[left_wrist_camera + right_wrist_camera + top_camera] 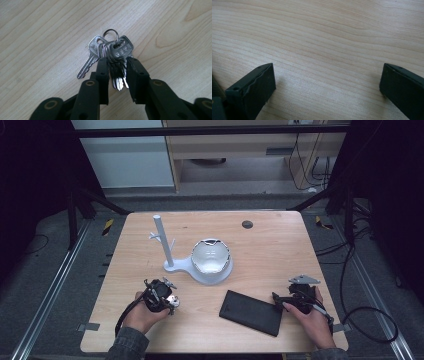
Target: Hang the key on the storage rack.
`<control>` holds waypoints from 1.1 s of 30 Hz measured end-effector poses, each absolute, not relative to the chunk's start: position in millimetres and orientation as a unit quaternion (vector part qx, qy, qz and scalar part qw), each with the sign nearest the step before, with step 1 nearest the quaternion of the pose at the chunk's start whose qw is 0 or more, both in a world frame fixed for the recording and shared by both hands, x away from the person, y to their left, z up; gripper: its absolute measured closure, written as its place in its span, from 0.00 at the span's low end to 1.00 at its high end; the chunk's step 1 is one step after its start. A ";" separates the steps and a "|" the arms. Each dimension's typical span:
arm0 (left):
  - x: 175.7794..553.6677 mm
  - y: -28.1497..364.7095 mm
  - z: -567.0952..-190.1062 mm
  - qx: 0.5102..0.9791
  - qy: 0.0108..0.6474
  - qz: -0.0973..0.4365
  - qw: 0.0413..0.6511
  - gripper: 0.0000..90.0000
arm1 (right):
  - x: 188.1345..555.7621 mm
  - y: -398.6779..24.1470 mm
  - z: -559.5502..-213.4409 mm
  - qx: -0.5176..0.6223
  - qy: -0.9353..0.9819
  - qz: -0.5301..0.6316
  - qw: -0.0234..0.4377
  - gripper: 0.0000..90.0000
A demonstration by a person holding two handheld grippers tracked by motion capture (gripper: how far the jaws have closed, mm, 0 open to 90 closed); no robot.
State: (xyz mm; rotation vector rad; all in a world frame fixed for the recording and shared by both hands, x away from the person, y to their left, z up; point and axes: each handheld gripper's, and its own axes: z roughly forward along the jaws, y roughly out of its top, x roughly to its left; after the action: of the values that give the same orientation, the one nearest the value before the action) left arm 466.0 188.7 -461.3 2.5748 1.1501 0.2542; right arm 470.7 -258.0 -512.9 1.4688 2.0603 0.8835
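dim room, grey floor point(50, 270), wooden cabinet point(240, 150).

Bunch of silver keys point(113, 53) on a ring, flat on the wooden table point(45, 30), one key splayed aside.

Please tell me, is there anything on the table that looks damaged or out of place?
The bowl on the white stand has a jagged, uneven rim, so it looks broken or crumpled; I cannot tell which. One key splays away from the bunch of keys between the left gripper jaws.
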 end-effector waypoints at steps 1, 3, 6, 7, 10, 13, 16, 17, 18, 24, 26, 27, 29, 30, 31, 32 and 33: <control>466.7 188.1 -462.0 0.899 0.401 0.090 0.152 0.79 | 470.7 -258.0 -512.9 0.534 0.748 0.321 0.229 0.01; 467.7 186.2 -464.3 0.896 0.405 0.081 0.164 0.75 | 470.6 -258.0 -512.8 0.534 0.748 0.321 0.228 0.01; 468.7 182.7 -465.6 0.893 0.409 0.090 0.163 0.69 | 470.6 -257.9 -512.8 0.534 0.748 0.321 0.228 0.01; 468.7 182.7 -465.6 0.893 0.409 0.090 0.163 0.69 | 470.6 -257.9 -512.8 0.534 0.748 0.321 0.228 0.01; 471.9 179.8 -467.1 0.890 0.416 0.089 0.164 0.63 | 470.6 -257.9 -512.8 0.534 0.748 0.321 0.228 0.01; 472.9 177.5 -467.9 0.889 0.419 0.088 0.164 0.57 | 470.7 -257.9 -512.8 0.533 0.749 0.320 0.229 0.01; 473.3 175.5 -468.1 0.888 0.420 0.089 0.163 0.52 | 470.7 -257.6 -512.8 0.534 0.748 0.321 0.228 0.01; 473.6 175.0 -468.3 0.887 0.422 0.091 0.164 0.52 | 470.7 -257.4 -512.8 0.534 0.748 0.321 0.227 0.01; 474.0 174.7 -468.9 0.887 0.424 0.092 0.162 0.54 | 470.7 -257.4 -512.8 0.534 0.749 0.321 0.227 0.01; 474.1 176.9 -468.8 0.889 0.419 0.091 0.159 0.77 | 470.7 -257.3 -512.8 0.534 0.748 0.321 0.227 0.01; 473.8 177.8 -468.3 0.892 0.414 0.090 0.157 0.86 | 470.7 -257.1 -512.8 0.534 0.748 0.321 0.227 0.01; 473.7 178.2 -468.6 0.891 0.415 0.091 0.159 0.89 | 470.7 -256.9 -512.8 0.534 0.748 0.321 0.227 0.01; 473.2 177.9 -468.4 0.894 0.410 0.091 0.157 0.90 | 470.7 -256.7 -512.8 0.534 0.748 0.321 0.227 0.01; 472.5 177.2 -468.2 0.895 0.407 0.095 0.154 0.90 | 470.7 -256.7 -512.9 0.533 0.749 0.321 0.228 0.01; 471.5 176.6 -467.7 0.898 0.402 0.099 0.148 0.90 | 470.8 -256.7 -512.9 0.533 0.749 0.321 0.228 0.01; 470.5 176.0 -466.9 0.900 0.399 0.104 0.143 0.90 | 470.7 -256.7 -512.9 0.533 0.749 0.321 0.228 0.01; 469.8 176.2 -465.6 0.901 0.396 0.106 0.141 0.90 | 470.8 -256.7 -512.9 0.533 0.749 0.321 0.228 0.01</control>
State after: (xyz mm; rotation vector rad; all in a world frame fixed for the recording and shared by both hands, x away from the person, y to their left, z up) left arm 469.8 176.2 -465.6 2.6013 1.1432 0.3046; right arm 470.8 -256.7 -512.9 1.4686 2.0628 0.8846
